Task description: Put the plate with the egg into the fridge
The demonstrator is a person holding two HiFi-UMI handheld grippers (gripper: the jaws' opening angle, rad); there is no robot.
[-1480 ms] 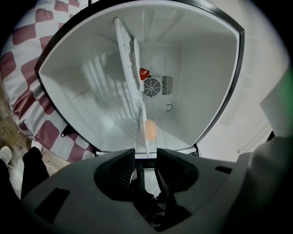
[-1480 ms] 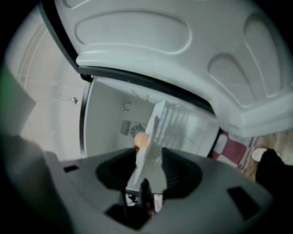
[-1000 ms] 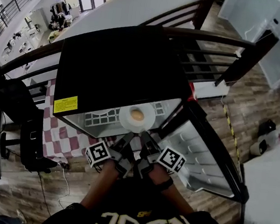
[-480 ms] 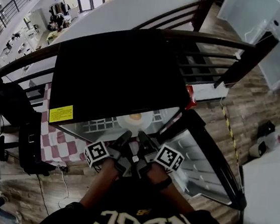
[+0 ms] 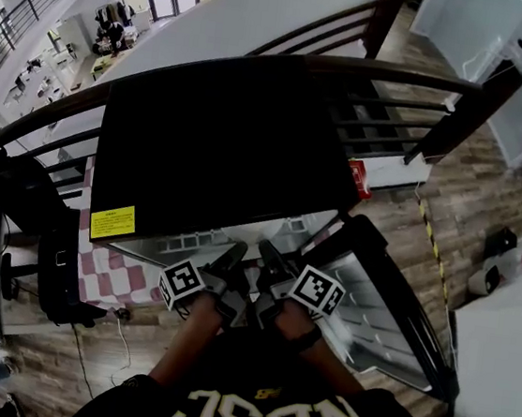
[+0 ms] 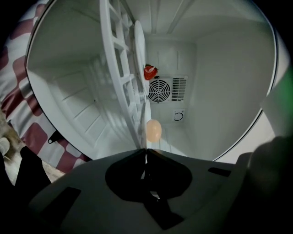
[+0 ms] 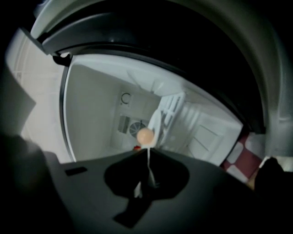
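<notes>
The white plate [image 6: 139, 64] stands edge-on in the left gripper view, with the pale brown egg [image 6: 154, 130] on it, inside the white fridge interior [image 6: 215, 82]. My left gripper [image 6: 145, 150] is shut on the plate's near rim. In the right gripper view the egg [image 7: 145, 135] sits just past my right gripper [image 7: 149, 153], which is shut on the rim of the plate [image 7: 156, 122] as well. In the head view both grippers, the left gripper [image 5: 235, 250] and the right gripper [image 5: 266, 248], reach under the fridge's black top [image 5: 222, 141], which hides plate and egg.
A white wire shelf [image 6: 114, 68] runs beside the plate. A small red thing [image 6: 149, 72] and a round fan grille [image 6: 159, 90] are at the fridge's back wall. The open fridge door [image 5: 376, 307] stands at the right. A red checked cloth [image 5: 111, 274] lies at the left.
Both grippers have pushed forward with the plate. Plate and egg, in plain sight at the fridge opening before, have slid in under the black top and out of the head view.
</notes>
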